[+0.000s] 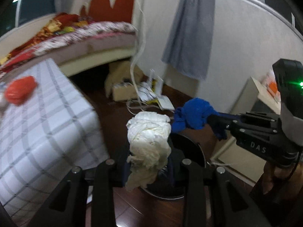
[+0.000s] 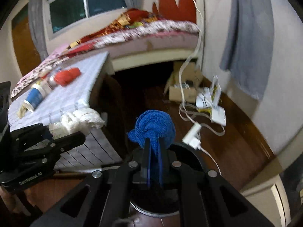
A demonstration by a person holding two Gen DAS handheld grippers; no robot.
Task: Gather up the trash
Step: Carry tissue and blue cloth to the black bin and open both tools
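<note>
left gripper (image 1: 149, 162) clamping white rag (image 1: 149, 132), right gripper (image 2: 153, 151) pinching blue cloth (image 2: 153, 126), cup (image 2: 35, 97) only in right view

Table (image 2: 79, 94) left of bin (image 2: 191, 151), bed (image 2: 151, 36) behind, cup (image 2: 36, 96) lying on table

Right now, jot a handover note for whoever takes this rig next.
Left gripper: fingers shut on the white crumpled wad.
Right gripper: fingers shut on the blue knotted cloth.
Both hang over the dark round bin on the floor.
Done: two pieces picked up.
Left: drop both in, then probably the orange bag and blue cup on the checked table.
</note>
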